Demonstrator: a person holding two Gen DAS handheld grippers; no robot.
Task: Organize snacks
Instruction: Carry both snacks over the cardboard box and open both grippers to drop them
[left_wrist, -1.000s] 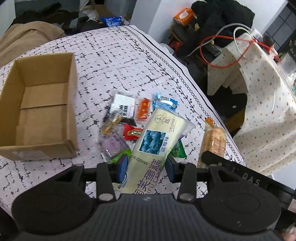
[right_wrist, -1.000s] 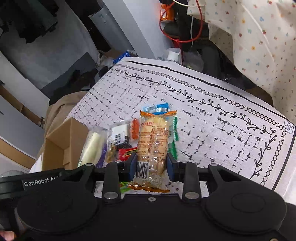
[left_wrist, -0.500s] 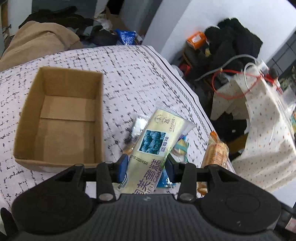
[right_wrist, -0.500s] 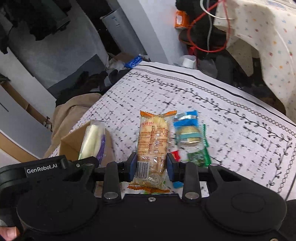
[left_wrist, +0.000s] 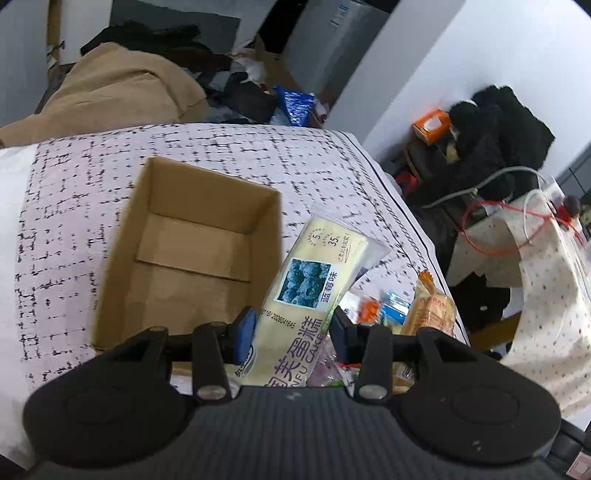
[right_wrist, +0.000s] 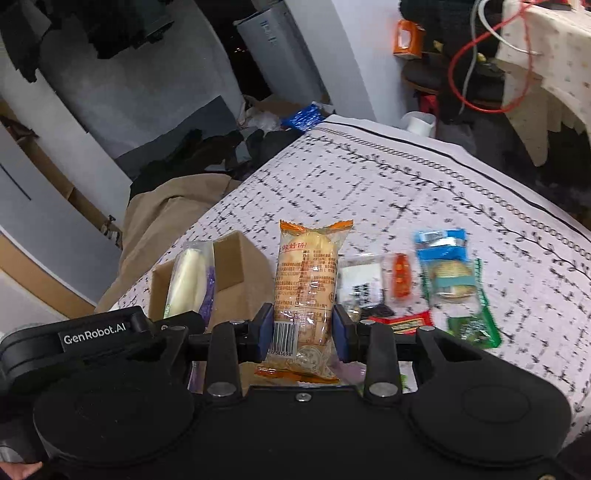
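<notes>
- Holding tight, the left gripper squeezes a long cake pack between its blue pads; the pack is pale yellow and shiny, with a blue berry picture and clear crinkly ends; it sticks up over the right edge of the box.
- The right gripper is clamped on a biscuit pack; its wrap is see-through with orange zigzag ends, a barcode near the bottom, and round golden biscuits inside.
- Just past the left gripper sits the cardboard box; it is brown, open on top, with flat flaps on its floor.
- Small snacks lie loose on the cloth to the right of the biscuit pack: a blue packet, a green one, a red one, a little orange one; some look blurry.
- The tablecloth is white with black dashes and a leafy border.
- Far back is a tan blanket, soft and lumpy.
</notes>
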